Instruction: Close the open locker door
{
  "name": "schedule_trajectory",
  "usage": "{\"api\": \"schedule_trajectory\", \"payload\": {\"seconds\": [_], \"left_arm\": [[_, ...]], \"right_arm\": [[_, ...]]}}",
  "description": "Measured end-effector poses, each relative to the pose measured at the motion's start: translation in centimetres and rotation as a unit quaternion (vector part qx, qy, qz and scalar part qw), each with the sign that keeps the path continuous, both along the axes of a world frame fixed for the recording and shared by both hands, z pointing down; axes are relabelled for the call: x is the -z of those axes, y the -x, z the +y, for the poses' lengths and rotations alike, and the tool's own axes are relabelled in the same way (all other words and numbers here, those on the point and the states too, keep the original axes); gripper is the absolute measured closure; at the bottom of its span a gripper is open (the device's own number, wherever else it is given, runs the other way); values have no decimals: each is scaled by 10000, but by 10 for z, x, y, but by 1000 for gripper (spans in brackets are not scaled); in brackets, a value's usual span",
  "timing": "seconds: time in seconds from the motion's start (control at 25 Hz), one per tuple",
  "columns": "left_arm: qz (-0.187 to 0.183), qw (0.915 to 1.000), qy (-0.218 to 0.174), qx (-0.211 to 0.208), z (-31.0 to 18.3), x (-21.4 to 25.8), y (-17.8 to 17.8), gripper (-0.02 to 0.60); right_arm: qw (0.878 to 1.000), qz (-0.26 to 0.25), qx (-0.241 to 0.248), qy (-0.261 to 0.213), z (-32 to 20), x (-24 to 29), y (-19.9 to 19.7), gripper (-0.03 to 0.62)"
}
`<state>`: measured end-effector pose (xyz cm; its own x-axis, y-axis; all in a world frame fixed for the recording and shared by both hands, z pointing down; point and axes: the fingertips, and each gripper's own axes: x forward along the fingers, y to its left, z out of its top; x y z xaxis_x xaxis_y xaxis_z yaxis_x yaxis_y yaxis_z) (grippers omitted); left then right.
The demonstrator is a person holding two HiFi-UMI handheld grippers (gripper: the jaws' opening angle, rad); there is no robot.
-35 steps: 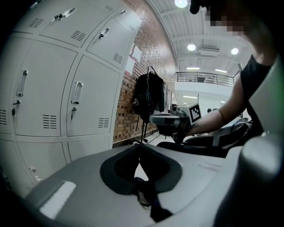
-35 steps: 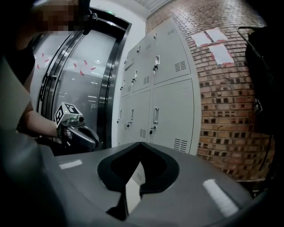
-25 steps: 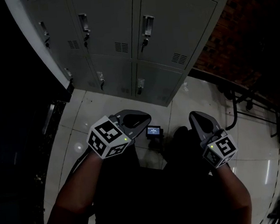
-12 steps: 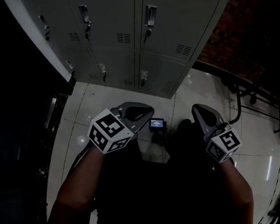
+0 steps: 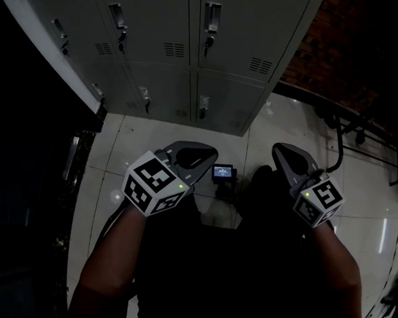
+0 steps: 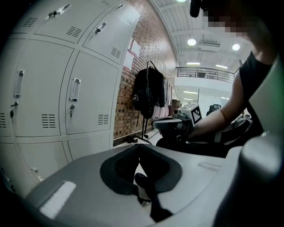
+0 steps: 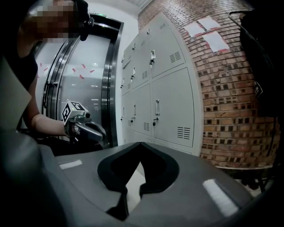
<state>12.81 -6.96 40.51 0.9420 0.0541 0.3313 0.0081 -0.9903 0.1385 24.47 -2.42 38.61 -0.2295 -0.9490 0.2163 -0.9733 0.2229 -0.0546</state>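
A bank of grey lockers (image 5: 198, 46) stands ahead of me, each door with a handle and a vent. The doors in the head view look flush. One upper door (image 7: 127, 62) in the right gripper view seems to stick out a little, but I cannot tell for sure. My left gripper (image 5: 211, 153) is held low over the tiled floor, short of the lockers, shut and empty (image 6: 140, 147). Beside it my right gripper (image 5: 280, 150) is also shut with nothing in it (image 7: 141, 144). Neither touches a locker.
A small device with a lit screen (image 5: 220, 172) lies on the floor between the grippers. A brick wall (image 5: 353, 35) adjoins the lockers on the right, with a black jacket on a rack (image 6: 148, 93). A dark-framed glass door (image 7: 95, 80) is left of the lockers.
Both grippers have risen a little in the head view and the lockers have shifted slightly upward. Both grippers stay shut and empty.
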Motion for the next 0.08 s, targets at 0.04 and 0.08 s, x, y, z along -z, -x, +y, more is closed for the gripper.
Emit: {"api": "schedule_trajectory", "payload": {"seconds": [0.04, 0.08], "left_arm": [[0, 10000, -4, 0, 0, 0, 0, 569], [0, 10000, -8, 0, 0, 0, 0, 569]], "right_arm": [[10000, -1, 3, 3, 0, 0, 0, 592], [10000, -3, 7, 6, 0, 0, 0, 592]]}}
